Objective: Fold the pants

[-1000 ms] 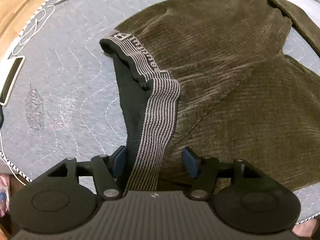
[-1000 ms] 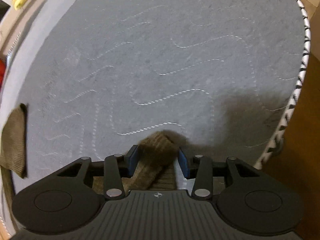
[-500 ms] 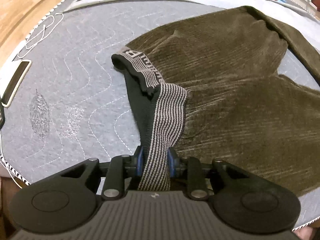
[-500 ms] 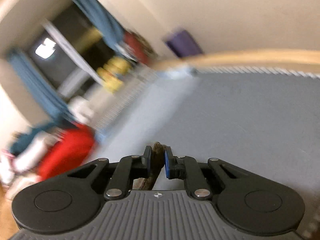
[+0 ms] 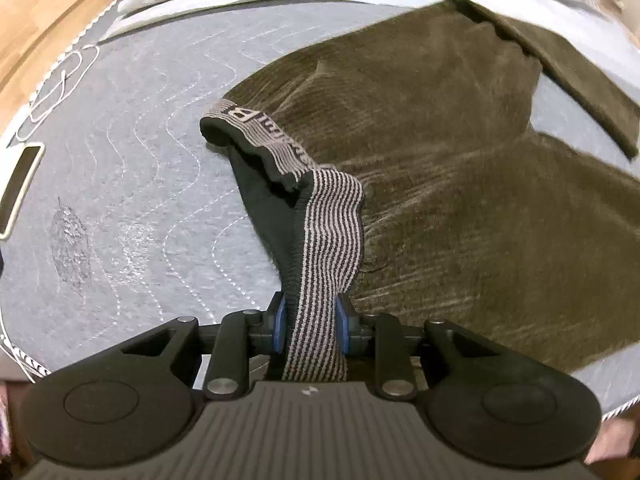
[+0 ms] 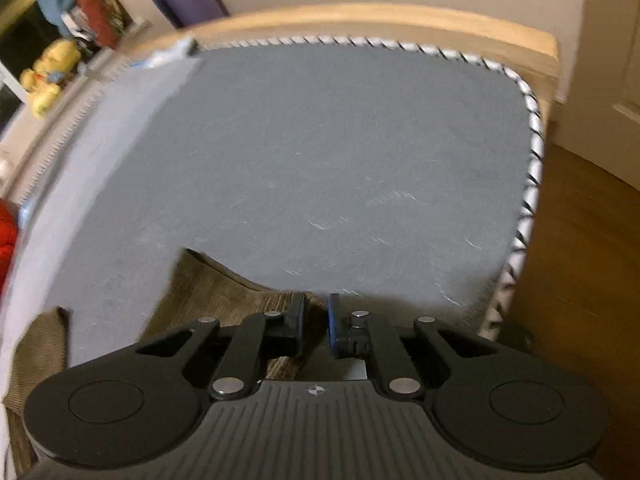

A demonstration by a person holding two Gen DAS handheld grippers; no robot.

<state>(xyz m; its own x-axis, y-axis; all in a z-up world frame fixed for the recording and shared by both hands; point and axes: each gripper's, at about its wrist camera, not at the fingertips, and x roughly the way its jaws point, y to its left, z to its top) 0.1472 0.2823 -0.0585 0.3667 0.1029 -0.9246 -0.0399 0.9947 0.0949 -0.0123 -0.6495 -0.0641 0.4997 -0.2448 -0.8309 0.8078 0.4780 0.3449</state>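
Observation:
Olive-brown corduroy pants (image 5: 460, 200) lie spread on the grey quilted mattress (image 5: 140, 200), one leg running off to the upper right. Their grey-and-black striped waistband (image 5: 328, 240) is pulled up toward the camera. My left gripper (image 5: 310, 316) is shut on that band, blue pads pressing both sides. In the right wrist view my right gripper (image 6: 316, 320) is shut on the end of a pant leg (image 6: 224, 292), which trails off left and down under the fingers. Another bit of the same cloth (image 6: 36, 352) shows at the lower left edge.
A phone (image 5: 20, 184) and a white cable (image 5: 60, 84) lie near the mattress's left edge. A wooden bed frame (image 6: 360, 20) and striped piping (image 6: 528, 168) border the mattress (image 6: 340, 160). Wooden floor (image 6: 580, 260) lies to the right. A yellow plush toy (image 6: 48, 76) sits at the back left.
The left jaws closed on the striped waistband and raised it a little. The right jaws closed on the pant leg end, and that gripper swung upward and across with the cloth.

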